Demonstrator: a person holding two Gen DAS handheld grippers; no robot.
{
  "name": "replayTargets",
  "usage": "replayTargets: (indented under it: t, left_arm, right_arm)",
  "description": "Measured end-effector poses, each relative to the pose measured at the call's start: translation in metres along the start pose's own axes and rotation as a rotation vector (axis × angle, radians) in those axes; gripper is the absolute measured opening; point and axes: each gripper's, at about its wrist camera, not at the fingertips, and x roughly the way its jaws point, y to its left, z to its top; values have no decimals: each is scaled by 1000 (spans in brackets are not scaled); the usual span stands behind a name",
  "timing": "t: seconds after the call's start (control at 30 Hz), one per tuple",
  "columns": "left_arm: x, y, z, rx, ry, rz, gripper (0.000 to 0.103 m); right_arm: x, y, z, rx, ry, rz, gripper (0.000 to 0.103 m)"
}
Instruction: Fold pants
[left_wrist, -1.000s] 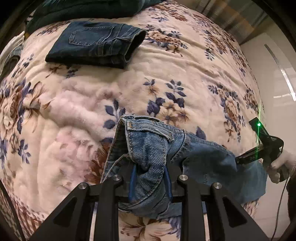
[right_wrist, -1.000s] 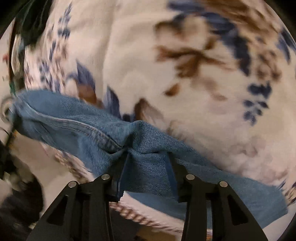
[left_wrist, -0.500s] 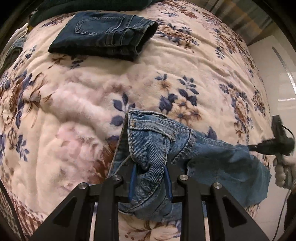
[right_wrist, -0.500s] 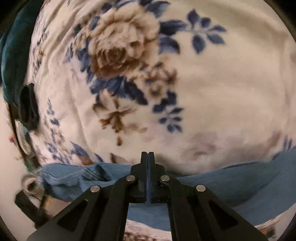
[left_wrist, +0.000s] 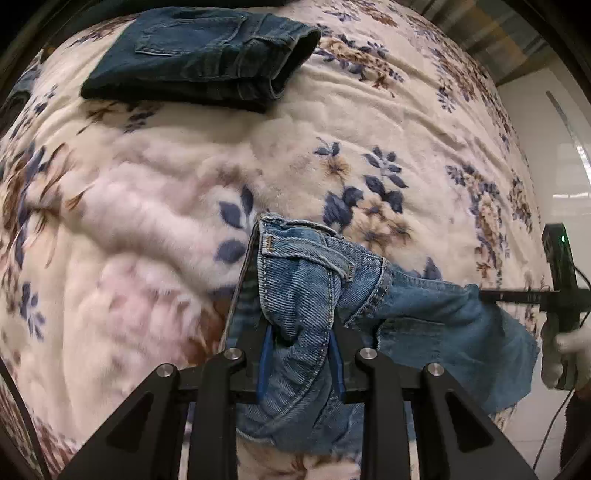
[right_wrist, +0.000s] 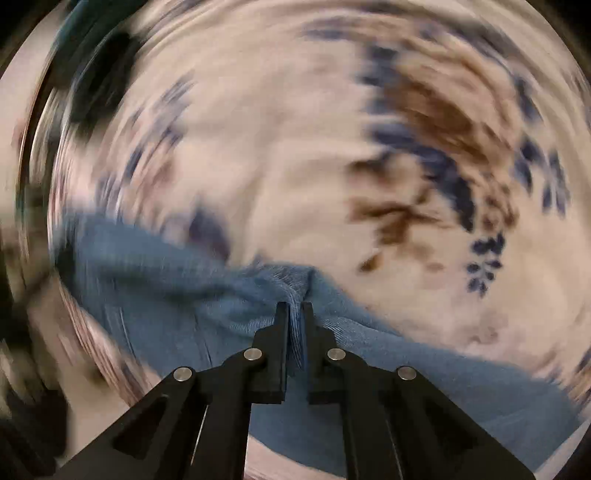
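Now left tongs (left_wrist: 301, 347) clamp the jeans (left_wrist: 424, 317) at the waistband. Right tongs (right_wrist: 294, 317) pinch a thin fold of the leg; jaws almost touching. Jeans lie on the bed (left_wrist: 147, 221), long axis 9-to-3 in left view, running toward the right tongs at 3 o'clock.

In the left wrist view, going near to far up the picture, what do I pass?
Left claw clamped on the light blue jeans → bare stretch of floral blanket → folded dark jeans at the far edge.
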Motion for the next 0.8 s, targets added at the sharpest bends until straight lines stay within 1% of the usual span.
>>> replayTargets:
  t: [0.03,0.07,0.1,0.13,0.2,0.23,0.27,0.3,0.33,0.37,0.4,0.43,0.47,0.5,0.53,0.57,0.6,0.63,0.67,0.7,0.73,0.77,0.8]
  left_arm:
    - [12,2,6,8,10,20,24]
    - [20,4,9,2,19,23,25]
    - [33,9,14,-2,47,21,28]
    - [44,13,19,-5,71,18,34]
    - [54,25,25,-60,115,-12,41]
    - [51,31,25,-99,125,-33,41]
    - [40,38,23,-149,110,-39,47]
    - [24,44,17,-192,71,-45,50]
    - [11,47,13,-207,43,-31,53]
    - [-7,50,6,-221,8,30,63]
    - [-19,52,0,-232,-15,70,70]
    - [-28,52,-4,-243,-36,88,76]
    - [-39,49,-10,-249,-61,89,76]
    - [-43,42,-12,-235,-65,96,77]
    - [-44,33,-13,-210,-65,104,77]
    - [-44,21,-13,-179,-64,105,77]
    - [-41,8,-11,-153,-62,98,77]
    - [-36,-3,-8,-130,-53,86,77]
    - [-28,-19,-6,-98,-38,77,77]
    - [-22,-31,-4,-72,-28,76,77]
    - [-17,-43,-1,-45,-22,77,77]
    - [-11,-63,-1,-1,-25,90,77]
    - [-8,-78,-2,33,-37,97,77]
  right_arm:
    - [3,-4,4,24,4,6,5]
    - [8,-5,8,38,27,25,5]
    - [8,-4,9,35,28,25,5]
    - [7,0,11,23,28,22,5]
    - [-7,1,11,23,11,44,11]
    - [-16,3,11,25,-6,49,29]
    - [-34,5,8,16,-53,36,58]
    - [-47,7,4,7,-96,24,69]
    - [-58,9,0,-1,-133,25,76]
    - [-66,11,-5,-7,-153,36,76]
    - [-71,13,-10,-7,-155,44,75]
    - [-71,9,-13,-8,-142,56,75]
    - [-64,11,-18,-7,-126,54,69]
    - [-53,13,-24,-18,-96,60,60]
    - [-35,15,-27,-25,-45,70,39]
    - [-24,12,-28,-15,-24,43,26]
    - [-11,10,-28,-17,-18,-6,22]
    - [-5,4,-26,-3,-36,-41,18]
    - [-3,-8,-25,37,-55,-60,15]
    - [-1,-24,-25,102,-70,-43,14]
    - [-1,-35,-25,153,-80,-23,4]
    - [-2,-45,-25,195,-89,-24,0]
    - [-6,-53,-27,226,-103,22,0]
